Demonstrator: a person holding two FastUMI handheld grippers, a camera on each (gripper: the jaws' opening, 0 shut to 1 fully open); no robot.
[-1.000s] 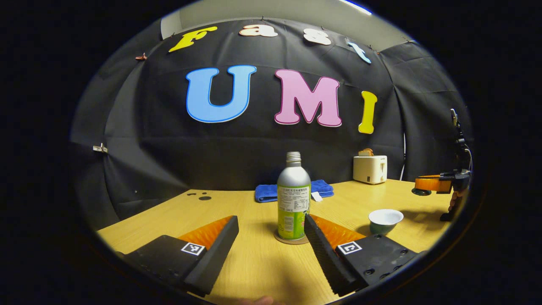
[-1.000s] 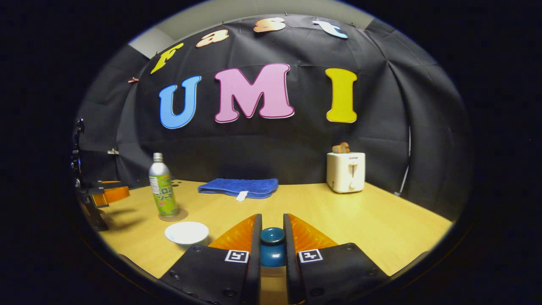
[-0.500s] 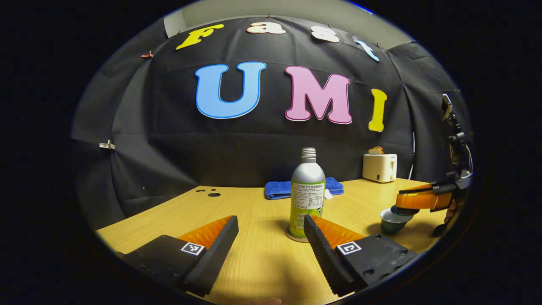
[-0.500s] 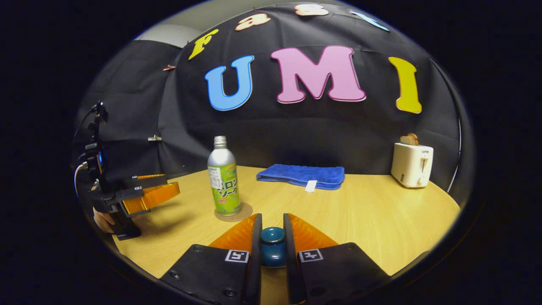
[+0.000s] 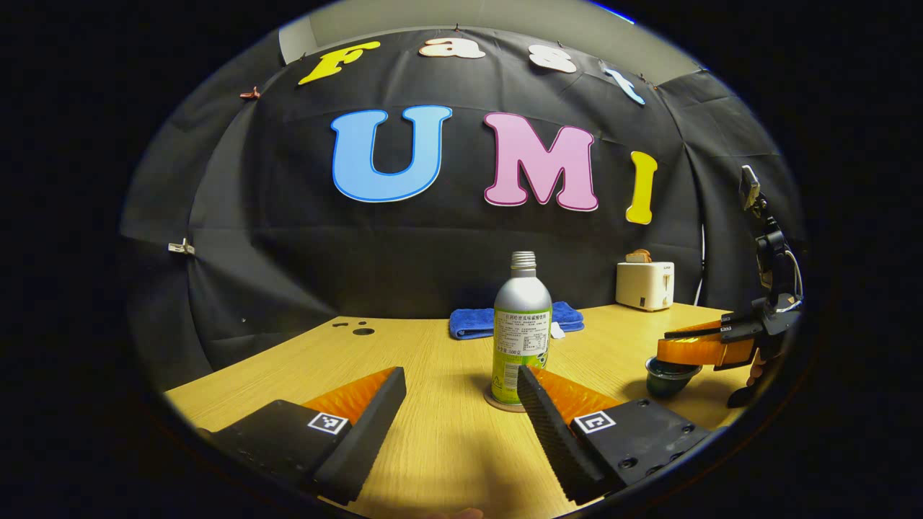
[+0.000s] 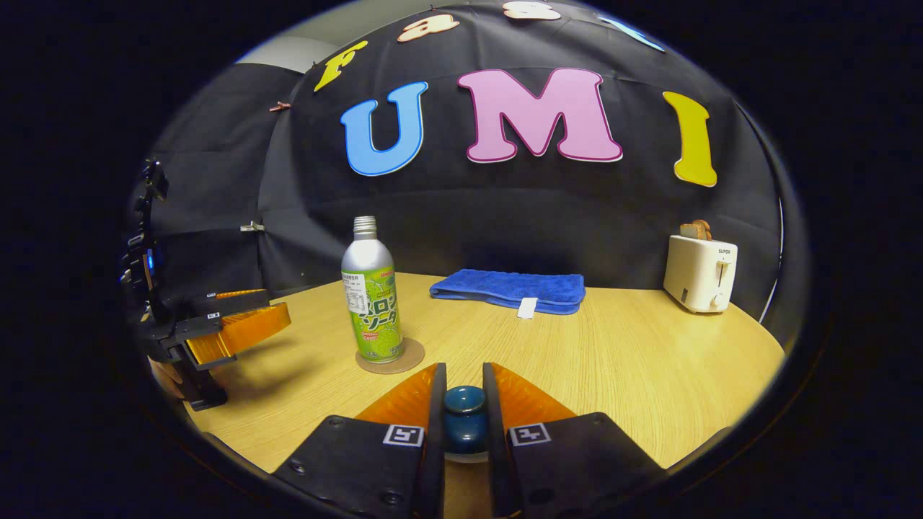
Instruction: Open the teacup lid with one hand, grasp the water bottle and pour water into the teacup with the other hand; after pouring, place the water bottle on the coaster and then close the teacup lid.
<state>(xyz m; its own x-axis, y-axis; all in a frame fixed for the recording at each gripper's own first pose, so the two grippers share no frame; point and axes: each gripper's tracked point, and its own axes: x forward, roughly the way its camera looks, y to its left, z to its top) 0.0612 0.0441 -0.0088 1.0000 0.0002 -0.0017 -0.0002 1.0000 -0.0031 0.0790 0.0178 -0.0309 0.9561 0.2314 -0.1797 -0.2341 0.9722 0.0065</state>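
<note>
Since a second ago the right claw (image 6: pixel 463 404) has carried the teacup lid (image 6: pixel 464 414) leftward and down onto the teacup (image 5: pixel 667 376); in the left gripper view it now hangs directly over the cup at the right of the table (image 5: pixel 433 454), where the open white bowl showed earlier. Its fingers are clamped on the dark blue knob of the lid, seen between them in the right gripper view. Whether the lid is fully seated cannot be told.

Farther back, a blue towel (image 6: pixel 508 290) lies folded at the far edge, and a white toaster (image 6: pixel 699 272) stands at the far right.

At the middle, the water bottle (image 5: pixel 521 328) stands upright on its round coaster (image 6: pixel 391 357), uncapped. The left claw (image 5: pixel 461 404) stays wide open and empty, just in front of the bottle, touching nothing.
</note>
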